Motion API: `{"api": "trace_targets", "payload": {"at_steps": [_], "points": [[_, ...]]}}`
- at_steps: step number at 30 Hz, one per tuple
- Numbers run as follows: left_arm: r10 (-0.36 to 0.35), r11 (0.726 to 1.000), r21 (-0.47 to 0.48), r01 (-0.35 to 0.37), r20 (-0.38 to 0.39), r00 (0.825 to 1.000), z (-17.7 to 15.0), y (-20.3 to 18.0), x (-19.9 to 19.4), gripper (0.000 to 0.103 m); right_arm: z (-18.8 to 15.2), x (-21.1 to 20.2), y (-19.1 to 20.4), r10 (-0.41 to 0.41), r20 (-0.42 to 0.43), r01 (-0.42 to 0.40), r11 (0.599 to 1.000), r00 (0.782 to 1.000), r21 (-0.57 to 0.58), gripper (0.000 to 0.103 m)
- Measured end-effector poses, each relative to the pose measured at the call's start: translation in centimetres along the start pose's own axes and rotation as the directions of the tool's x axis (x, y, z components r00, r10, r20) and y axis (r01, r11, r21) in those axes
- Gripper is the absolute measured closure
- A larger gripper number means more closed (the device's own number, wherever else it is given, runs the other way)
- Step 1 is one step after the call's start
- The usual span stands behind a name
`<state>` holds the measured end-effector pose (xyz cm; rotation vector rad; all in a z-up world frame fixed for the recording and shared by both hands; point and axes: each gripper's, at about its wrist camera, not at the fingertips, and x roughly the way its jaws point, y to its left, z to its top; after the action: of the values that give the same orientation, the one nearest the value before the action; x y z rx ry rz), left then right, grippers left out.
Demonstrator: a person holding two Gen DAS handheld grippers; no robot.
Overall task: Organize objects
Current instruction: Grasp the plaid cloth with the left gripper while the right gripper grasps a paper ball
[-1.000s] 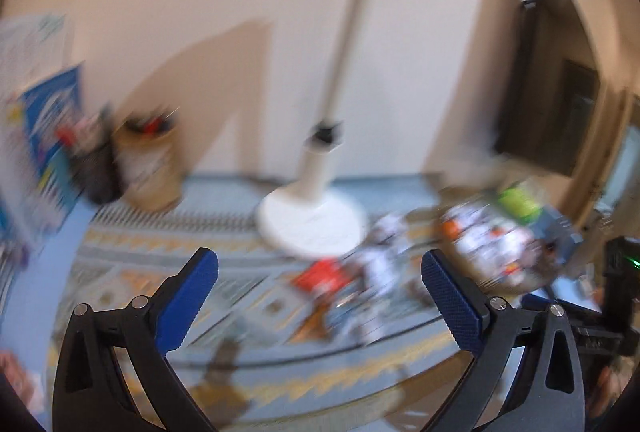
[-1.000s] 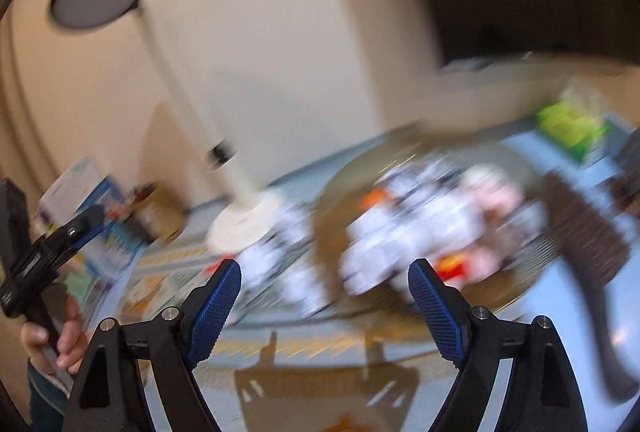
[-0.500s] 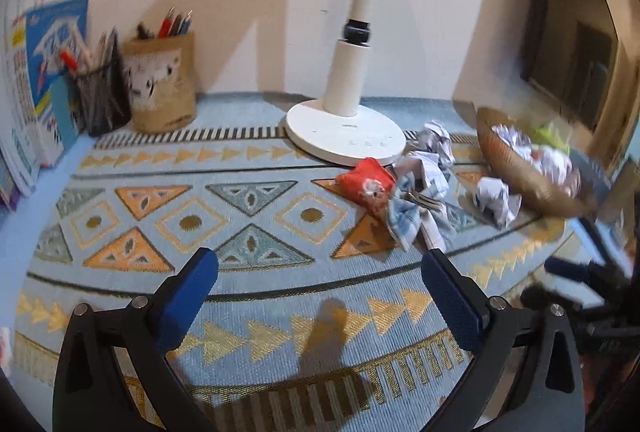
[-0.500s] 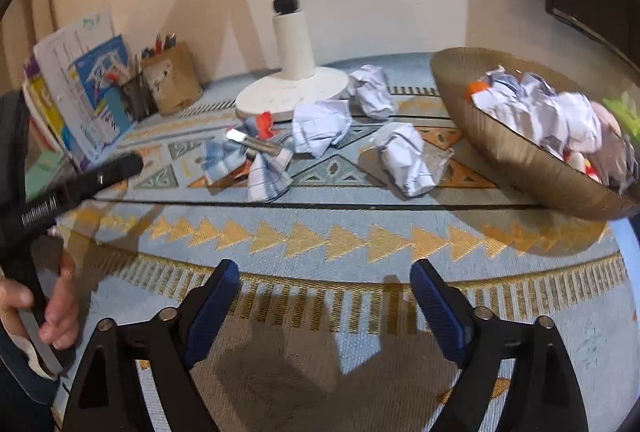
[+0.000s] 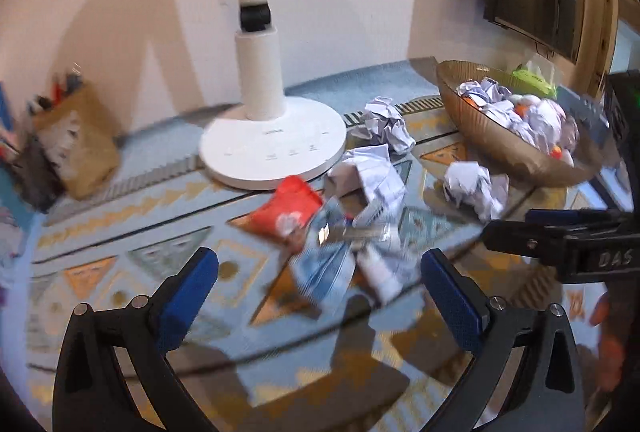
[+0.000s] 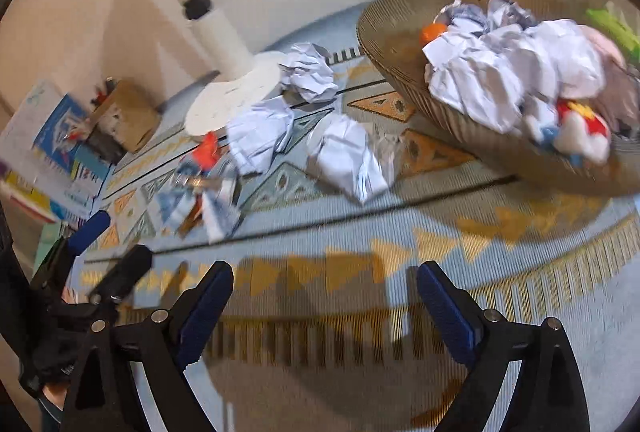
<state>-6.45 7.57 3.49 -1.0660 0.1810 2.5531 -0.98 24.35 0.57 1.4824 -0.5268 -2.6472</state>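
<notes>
Crumpled white paper balls lie on a patterned blue mat: one (image 5: 472, 188) (image 6: 348, 160) by the bowl, one (image 5: 376, 176) (image 6: 260, 134) mid-mat, one (image 5: 386, 124) (image 6: 308, 72) by the lamp base. A red wrapper (image 5: 290, 214) (image 6: 208, 148) and blue-white wrappers (image 5: 332, 268) (image 6: 200, 200) lie close together. A ribbed brown bowl (image 5: 480, 128) (image 6: 400, 40) holds several paper balls. My left gripper (image 5: 320, 284) is open above the wrappers. My right gripper (image 6: 326, 296) is open over the mat's front edge; it shows in the left wrist view (image 5: 560, 232).
A white lamp base (image 5: 272, 148) (image 6: 232, 96) stands at the back by the wall. A brown pen holder (image 5: 76, 140) (image 6: 128, 112) and books (image 6: 48, 144) stand at the left. A green box (image 5: 532, 78) sits behind the bowl.
Both grippers have swung down and moved closer to the mat. The left one has moved toward the wrappers, the right one toward the bowl and the nearest paper ball. Both stay open.
</notes>
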Motion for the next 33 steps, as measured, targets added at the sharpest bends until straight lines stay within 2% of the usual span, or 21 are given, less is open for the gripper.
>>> {"api": "trace_targets", "payload": {"at_steps": [3, 5, 7, 9, 11, 12, 14, 16, 18, 23, 27, 30, 33], "points": [[-0.039, 0.999, -0.013, 0.039, -0.015, 0.999, 0.5, -0.2, 1.4, 0.003, 1.8, 1.0, -0.6, -0.04, 0.068, 0.036, 0.998, 0.997, 0.047, 0.01], [-0.013, 1.0, 0.021, 0.014, -0.033, 0.999, 0.5, -0.9, 2.2, 0.005, 2.5, 2.1, -1.3, 0.001, 0.078, -0.01, 0.994, 0.997, 0.111, 0.01], [-0.003, 0.999, 0.033, 0.005, -0.044, 0.999, 0.4, -1.3, 2.8, 0.013, 3.1, 2.3, -1.5, -0.011, 0.13, -0.007, 0.99, 0.991, 0.14, 0.01], [-0.006, 0.999, 0.036, 0.009, -0.073, 0.997, 0.3, -1.3, 3.5, 0.034, 3.8, 2.9, -1.6, -0.011, 0.133, -0.01, 0.988, 0.991, 0.152, 0.011], [-0.017, 1.0, 0.021, 0.018, -0.064, 0.998, 0.4, -1.0, 3.4, 0.041, 4.1, 3.2, -1.1, -0.044, 0.152, 0.026, 0.993, 0.987, 0.116, 0.029], [-0.024, 1.0, 0.017, 0.025, -0.062, 0.998, 0.4, -0.8, 3.3, 0.048, 4.1, 3.3, -0.9, -0.073, 0.162, 0.059, 0.994, 0.984, 0.093, 0.034], [-0.018, 1.0, 0.017, 0.019, -0.058, 0.998, 0.3, -0.8, 3.2, 0.054, 3.9, 3.4, -0.4, -0.116, 0.172, 0.108, 0.993, 0.978, 0.055, 0.049], [-0.019, 1.0, 0.016, 0.02, -0.05, 0.999, 0.4, -0.7, 3.2, 0.058, 3.8, 3.5, -0.2, -0.078, 0.169, 0.072, 0.997, 0.982, 0.039, 0.052], [-0.032, 0.999, -0.002, 0.032, -0.02, 0.999, 0.3, -0.3, 2.6, 0.072, 3.7, 3.4, 0.0, -0.073, 0.179, 0.069, 0.997, 0.981, 0.028, 0.054], [-0.084, 0.996, -0.041, 0.085, 0.028, 0.996, 0.3, 0.9, 0.9, 0.087, 3.1, 2.7, 0.0, -0.032, 0.211, 0.032, 0.999, 0.977, 0.004, 0.054], [-0.09, 0.995, -0.043, 0.092, 0.038, 0.995, 0.0, 1.1, -2.4, 0.088, 2.2, 1.8, 0.9, -0.005, 0.241, 0.017, 0.999, 0.971, -0.049, 0.054], [-0.1, 0.994, -0.028, 0.101, 0.038, 0.994, -1.5, 1.4, -5.0, 0.088, 1.2, 0.5, 1.8, -0.013, 0.264, 0.036, 0.996, 0.964, -0.084, 0.054], [-0.158, 0.985, -0.072, 0.159, 0.021, 0.987, -3.5, 2.7, -6.6, 0.088, -0.7, -1.2, 2.6, 0.064, 0.239, -0.042, 0.994, 0.969, -0.097, 0.054]]}}
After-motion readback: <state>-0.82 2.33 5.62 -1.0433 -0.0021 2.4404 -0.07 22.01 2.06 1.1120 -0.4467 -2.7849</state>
